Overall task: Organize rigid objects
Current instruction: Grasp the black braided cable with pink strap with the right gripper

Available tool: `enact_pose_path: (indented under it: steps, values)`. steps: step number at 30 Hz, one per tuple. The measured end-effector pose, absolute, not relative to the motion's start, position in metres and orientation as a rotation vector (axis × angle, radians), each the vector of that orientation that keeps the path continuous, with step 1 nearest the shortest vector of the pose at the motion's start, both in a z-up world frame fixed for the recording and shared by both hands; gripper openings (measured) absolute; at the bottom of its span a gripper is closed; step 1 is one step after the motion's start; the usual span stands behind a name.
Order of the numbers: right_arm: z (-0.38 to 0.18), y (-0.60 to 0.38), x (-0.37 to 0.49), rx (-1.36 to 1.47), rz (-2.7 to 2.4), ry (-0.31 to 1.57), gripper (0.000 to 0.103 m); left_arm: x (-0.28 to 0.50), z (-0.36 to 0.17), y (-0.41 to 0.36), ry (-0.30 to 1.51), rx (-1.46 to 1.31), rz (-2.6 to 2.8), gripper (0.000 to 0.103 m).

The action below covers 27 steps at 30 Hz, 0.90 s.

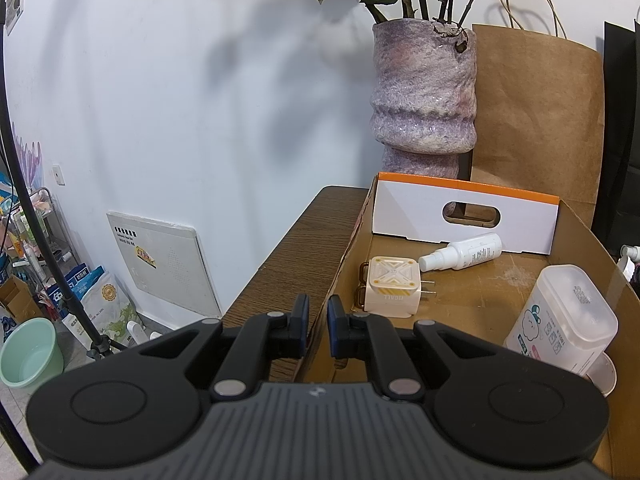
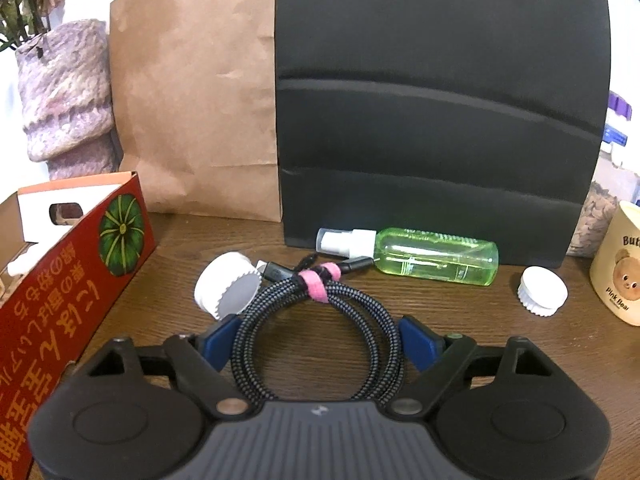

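In the left wrist view my left gripper (image 1: 319,316) is shut on the left wall of an open cardboard box (image 1: 580,232). Inside the box lie a cream plug charger (image 1: 394,288), a white spray bottle (image 1: 464,256) and a clear lidded container (image 1: 560,320). In the right wrist view my right gripper (image 2: 320,330) straddles a coiled braided cable (image 2: 280,300) tied with a pink strap, and its blue pads touch both sides of the coil on the wooden table. Beyond it lie a green spray bottle (image 2: 436,258) and two white ridged caps (image 2: 228,288), (image 2: 542,290).
The red outer side of the box (image 2: 80,272) stands left of the cable. A brown paper bag (image 2: 200,100), a black bag (image 2: 440,100) and a purple vase (image 1: 424,92) line the back. A cream bear cup (image 2: 618,264) stands at the right. The table edge (image 1: 280,256) drops off left of the box.
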State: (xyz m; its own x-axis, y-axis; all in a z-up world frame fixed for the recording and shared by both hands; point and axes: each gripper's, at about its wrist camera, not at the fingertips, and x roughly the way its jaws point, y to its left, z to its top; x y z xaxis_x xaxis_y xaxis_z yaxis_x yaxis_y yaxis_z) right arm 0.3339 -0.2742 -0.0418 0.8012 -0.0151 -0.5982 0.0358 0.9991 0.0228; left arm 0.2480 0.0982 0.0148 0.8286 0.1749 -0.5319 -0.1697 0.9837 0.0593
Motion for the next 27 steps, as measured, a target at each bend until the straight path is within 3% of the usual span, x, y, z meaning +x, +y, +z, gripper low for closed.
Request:
enact_pose_path:
  steps: [27]
  values:
    - [0.018,-0.263,0.293,0.029,0.0,0.366,0.084,0.248,0.014,0.098,0.565,0.01,0.183,0.011]
